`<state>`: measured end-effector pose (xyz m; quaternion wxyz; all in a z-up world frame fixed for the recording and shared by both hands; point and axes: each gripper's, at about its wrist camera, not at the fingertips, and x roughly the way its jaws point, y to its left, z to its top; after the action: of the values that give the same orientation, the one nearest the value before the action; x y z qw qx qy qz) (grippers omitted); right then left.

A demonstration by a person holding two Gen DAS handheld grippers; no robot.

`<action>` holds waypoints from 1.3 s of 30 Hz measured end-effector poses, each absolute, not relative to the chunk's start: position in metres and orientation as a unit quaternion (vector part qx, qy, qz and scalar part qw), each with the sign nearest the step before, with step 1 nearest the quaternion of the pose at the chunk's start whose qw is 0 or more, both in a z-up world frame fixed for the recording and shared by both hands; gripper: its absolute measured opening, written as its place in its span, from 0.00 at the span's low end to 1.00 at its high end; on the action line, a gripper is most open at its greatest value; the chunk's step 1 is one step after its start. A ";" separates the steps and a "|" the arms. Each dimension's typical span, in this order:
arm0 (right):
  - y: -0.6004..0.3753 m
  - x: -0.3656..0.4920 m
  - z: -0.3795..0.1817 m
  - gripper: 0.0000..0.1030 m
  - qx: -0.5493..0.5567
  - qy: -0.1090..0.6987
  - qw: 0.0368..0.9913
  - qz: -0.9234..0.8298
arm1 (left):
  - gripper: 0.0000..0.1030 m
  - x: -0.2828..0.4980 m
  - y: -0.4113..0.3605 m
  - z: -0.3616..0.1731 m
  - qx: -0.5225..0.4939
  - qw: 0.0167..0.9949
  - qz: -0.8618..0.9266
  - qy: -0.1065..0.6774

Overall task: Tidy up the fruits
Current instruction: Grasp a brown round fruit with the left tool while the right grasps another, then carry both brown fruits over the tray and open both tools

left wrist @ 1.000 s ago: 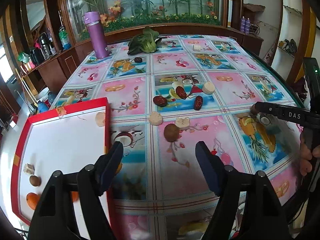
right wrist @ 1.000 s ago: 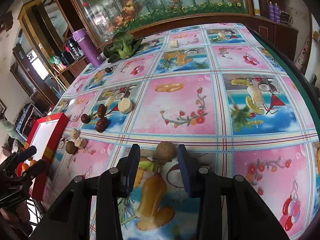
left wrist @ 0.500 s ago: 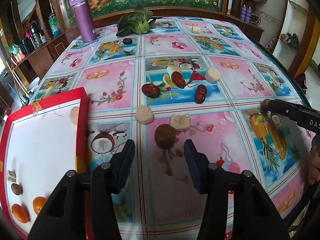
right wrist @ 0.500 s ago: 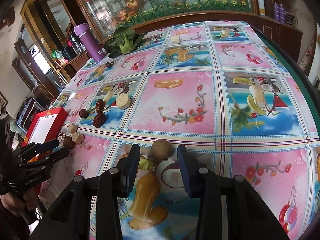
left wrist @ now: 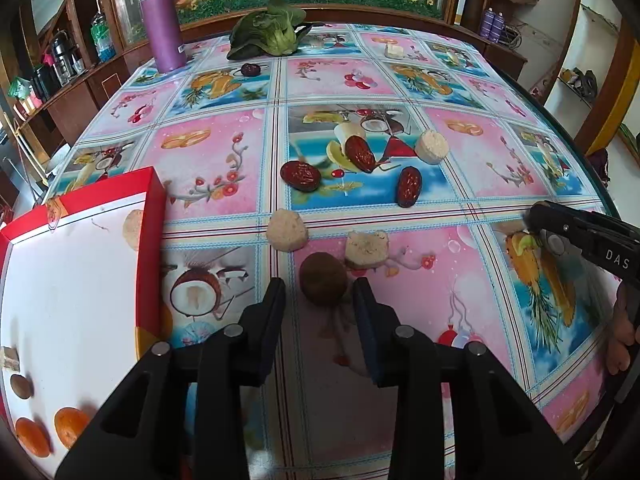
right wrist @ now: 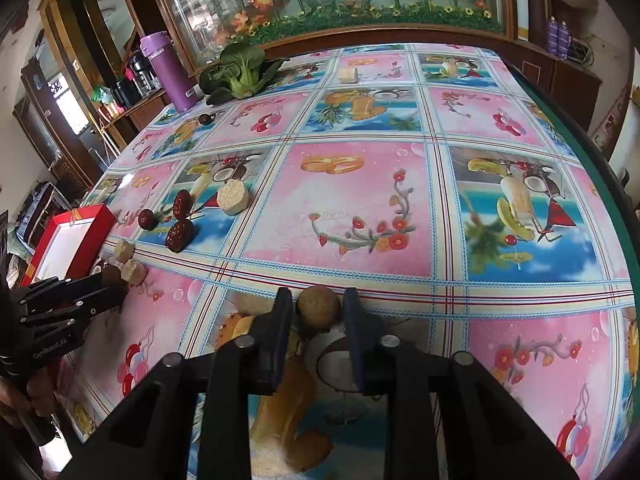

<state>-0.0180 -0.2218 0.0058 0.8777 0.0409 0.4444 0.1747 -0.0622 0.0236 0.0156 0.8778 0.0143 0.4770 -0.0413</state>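
I saw a tablecloth [left wrist: 224, 152] checked in pink and blue fruit-print squares, a red box [left wrist: 154, 216] with a white inside, a purple bottle [left wrist: 162, 20], dark red dates [left wrist: 300, 176], two orange fruits [left wrist: 70, 426] and green leaves [right wrist: 240, 74].

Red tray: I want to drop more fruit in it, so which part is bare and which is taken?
The red tray is bare across its white middle. Its near corner is crowded with two orange fruits, a small brown fruit and a pale cube. One pale piece sits by the far wall.
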 end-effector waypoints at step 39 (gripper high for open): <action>-0.011 -0.029 0.078 0.20 0.058 0.402 0.837 0.368 | 0.26 -0.135 0.208 0.104 -0.053 0.916 0.147 0.370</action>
<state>-0.0293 -0.0111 0.0778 0.8367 0.0580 0.4017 0.3677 -0.1353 0.2076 0.1036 0.9159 -0.0530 0.3696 0.1472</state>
